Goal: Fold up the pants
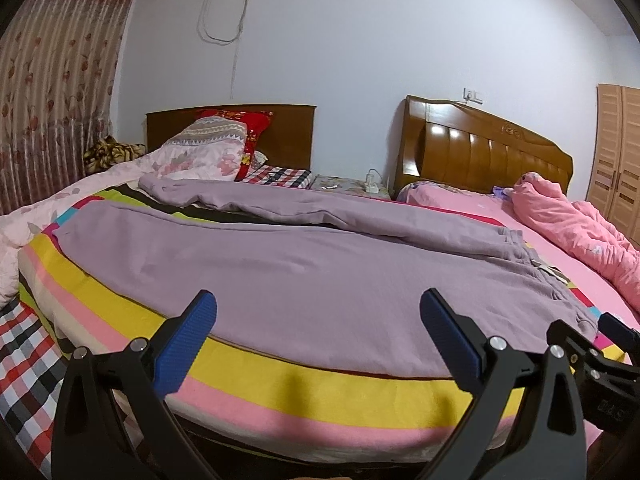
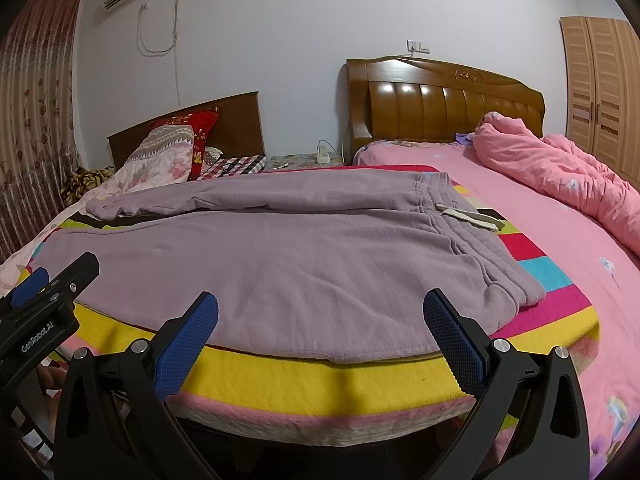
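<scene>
Mauve sweatpants [image 1: 304, 264] lie spread flat on a striped blanket [image 1: 280, 384] on the bed, waistband to the right, legs running left. In the right wrist view the pants [image 2: 288, 264] show a waistband with a pale drawstring [image 2: 468, 216]. My left gripper [image 1: 318, 320] is open and empty, just before the near edge of the pants. My right gripper [image 2: 320, 320] is open and empty, at the near edge close to the waistband. The right gripper also shows in the left wrist view [image 1: 616, 340], and the left gripper in the right wrist view [image 2: 36, 284].
A pink quilt [image 2: 560, 176] is bunched on the pink sheet at the right. Pillows [image 2: 168, 152] lie by the far headboard at the left. A nightstand with a power strip [image 2: 322, 158] stands between two headboards. A wardrobe [image 2: 600, 92] is at the far right.
</scene>
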A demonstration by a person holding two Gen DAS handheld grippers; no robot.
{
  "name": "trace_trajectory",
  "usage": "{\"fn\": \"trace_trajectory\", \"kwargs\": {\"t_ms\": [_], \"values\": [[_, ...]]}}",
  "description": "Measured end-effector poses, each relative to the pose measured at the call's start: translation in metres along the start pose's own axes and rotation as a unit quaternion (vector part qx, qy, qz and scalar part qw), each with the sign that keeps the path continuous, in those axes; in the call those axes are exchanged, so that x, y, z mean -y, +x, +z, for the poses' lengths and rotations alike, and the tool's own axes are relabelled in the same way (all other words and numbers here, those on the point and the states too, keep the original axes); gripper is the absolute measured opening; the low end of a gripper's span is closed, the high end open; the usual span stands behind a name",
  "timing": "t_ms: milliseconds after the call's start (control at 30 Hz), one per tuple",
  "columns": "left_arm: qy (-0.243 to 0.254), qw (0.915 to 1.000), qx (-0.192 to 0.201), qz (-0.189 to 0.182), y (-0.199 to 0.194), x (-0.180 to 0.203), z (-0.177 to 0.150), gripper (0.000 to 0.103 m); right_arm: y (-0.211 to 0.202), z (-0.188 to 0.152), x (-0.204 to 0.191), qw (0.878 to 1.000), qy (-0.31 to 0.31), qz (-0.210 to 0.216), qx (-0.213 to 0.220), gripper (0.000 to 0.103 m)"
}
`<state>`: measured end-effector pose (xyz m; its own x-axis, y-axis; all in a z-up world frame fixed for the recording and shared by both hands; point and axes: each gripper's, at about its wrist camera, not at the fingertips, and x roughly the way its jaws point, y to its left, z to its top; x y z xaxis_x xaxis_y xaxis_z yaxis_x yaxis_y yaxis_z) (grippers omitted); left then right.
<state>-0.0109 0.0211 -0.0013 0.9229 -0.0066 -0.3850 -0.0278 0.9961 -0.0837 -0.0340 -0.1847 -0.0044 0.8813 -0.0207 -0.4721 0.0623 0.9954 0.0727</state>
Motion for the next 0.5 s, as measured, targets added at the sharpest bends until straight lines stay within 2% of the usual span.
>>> {"fn": "trace_trajectory", "kwargs": {"t_ms": [267, 500], "values": [[0.007, 0.9999, 0.006, -0.005, -0.0040, 0.0018, -0.0014, 0.102, 0.0021, -0.0036, 0.0017, 1.000, 0.005, 0.000, -0.006, 0.099], [-0.001, 0.9999, -0.011, -0.011, 0.0052, -0.0003, -0.0024, 0.102, 0.0053, -0.0034, 0.0012, 1.000, 0.003, -0.003, -0.014, 0.099]]}}
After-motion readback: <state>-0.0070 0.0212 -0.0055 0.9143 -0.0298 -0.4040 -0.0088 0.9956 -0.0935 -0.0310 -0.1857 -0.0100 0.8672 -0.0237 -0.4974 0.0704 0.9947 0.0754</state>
